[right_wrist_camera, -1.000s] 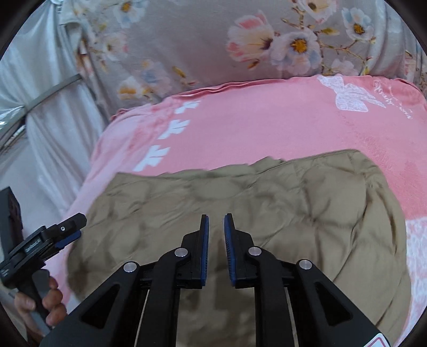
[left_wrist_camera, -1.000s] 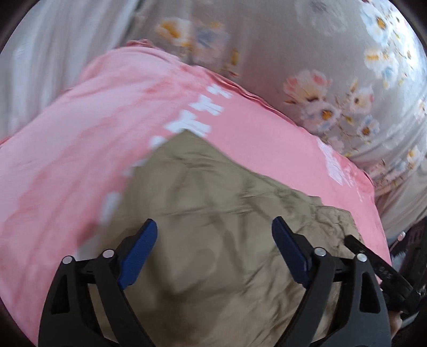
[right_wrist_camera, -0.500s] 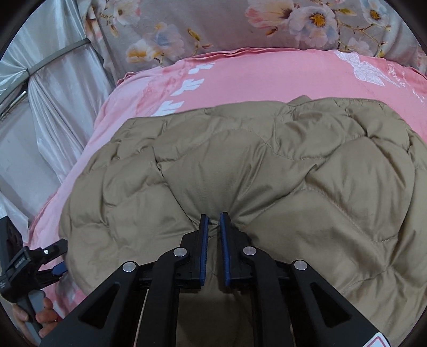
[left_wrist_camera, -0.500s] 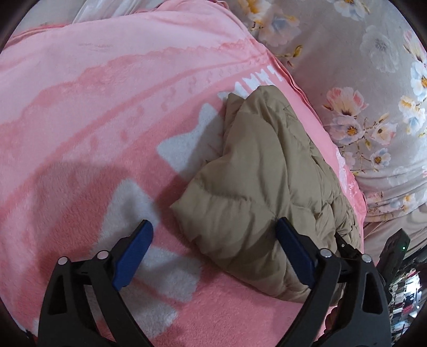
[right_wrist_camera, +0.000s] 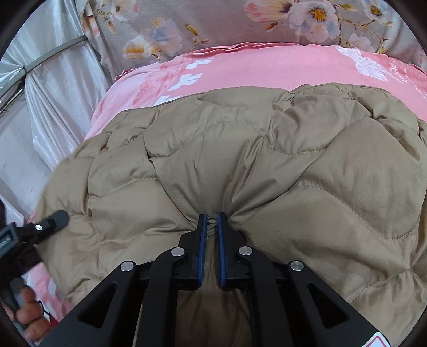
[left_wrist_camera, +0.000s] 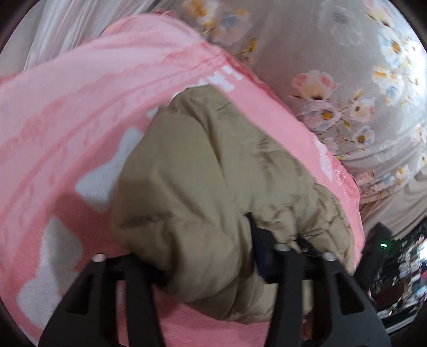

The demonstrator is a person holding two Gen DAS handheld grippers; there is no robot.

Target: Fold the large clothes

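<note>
Gripping: I have the right hand-held gripper point(right_wrist_camera: 211, 221) pinched nearly closed on a fold of the tan quilted jacket point(right_wrist_camera: 267, 165); a sliver of fabric shows between its blue pads point(right_wrist_camera: 203, 240).
Left side: my left hand-held gripper point(left_wrist_camera: 205, 256) has its jaws closing with a thick bunch of the jacket point(left_wrist_camera: 213, 173) between them. The padding bulges over both fingers, so the pads are mostly hidden, and I cannot tell how firmly they bite.
Jacket position: it lies spread on the pink blanket point(right_wrist_camera: 267, 66), puffed up in rounded quilted panels, with its near edge drawn toward both grippers.
Blanket: pink fleece with white shapes, covering the bed; it runs up to a grey floral sheet point(right_wrist_camera: 213, 24) behind.
Left edge, right camera: the left hand-held gripper's tip point(right_wrist_camera: 53, 219) touches the jacket's left edge, and the fingers of the hand point(right_wrist_camera: 29, 315) holding it show below.
Background: silvery curtain fabric point(right_wrist_camera: 53, 80) hangs at the left.
Sharpness: left view is motion-blurred; right view is clear.
</note>
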